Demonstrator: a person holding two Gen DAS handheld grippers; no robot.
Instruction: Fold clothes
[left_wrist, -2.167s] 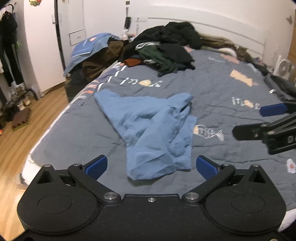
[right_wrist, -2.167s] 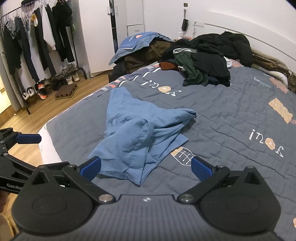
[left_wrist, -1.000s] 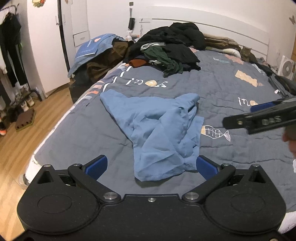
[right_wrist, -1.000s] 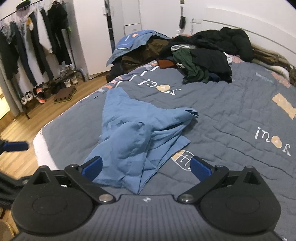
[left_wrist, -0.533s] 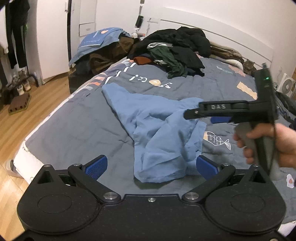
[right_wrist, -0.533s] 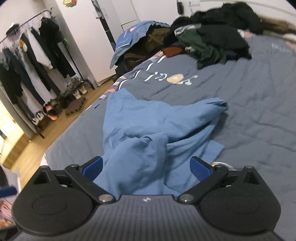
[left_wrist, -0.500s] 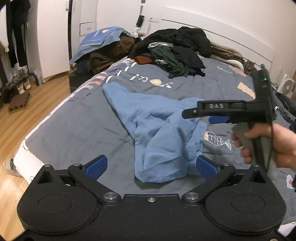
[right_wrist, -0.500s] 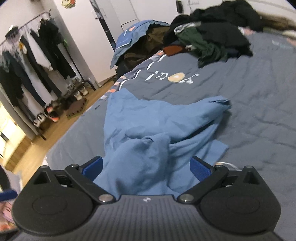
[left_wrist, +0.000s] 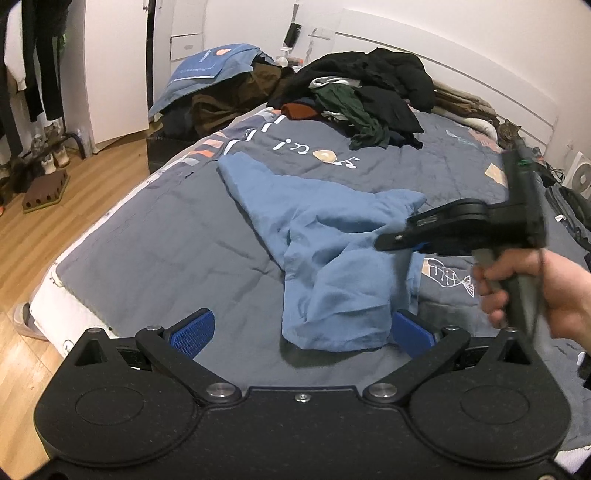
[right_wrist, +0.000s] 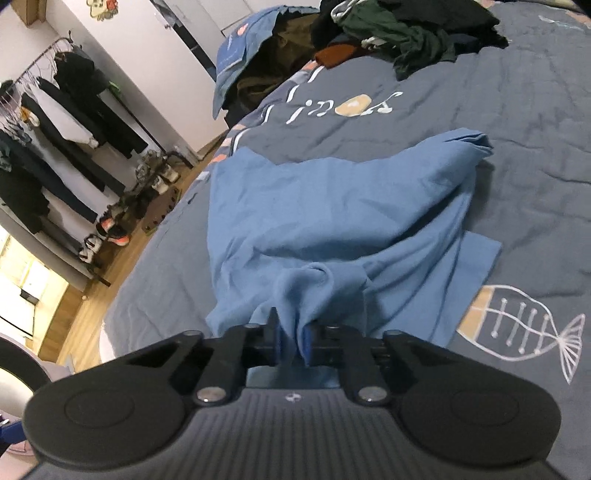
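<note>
Jaws on the right gripper (right_wrist: 291, 341) are pinching tight on a bunched fold of the blue shirt (right_wrist: 332, 218), with cloth squeezed between the blue pads (right_wrist: 276, 341). A hand (left_wrist: 546, 291) is holding that gripper by its handle, seen from the left wrist view. The left gripper (left_wrist: 301, 328) is hanging just above the bed with its jaws spread wide, and nothing is sitting between them. Its blue pads (left_wrist: 192, 328) are standing on either side of the shirt's near edge, not touching it.

The blue shirt is lying crumpled in the middle of the grey quilt (left_wrist: 177, 236), which has a little fish picture (right_wrist: 517, 321) beside the shirt. Farther up the bed, a pile of dark clothes (left_wrist: 369, 92) is resting. Off to the left, clothes are hanging on a rack (right_wrist: 55, 122) over the wood floor (left_wrist: 37, 206).
</note>
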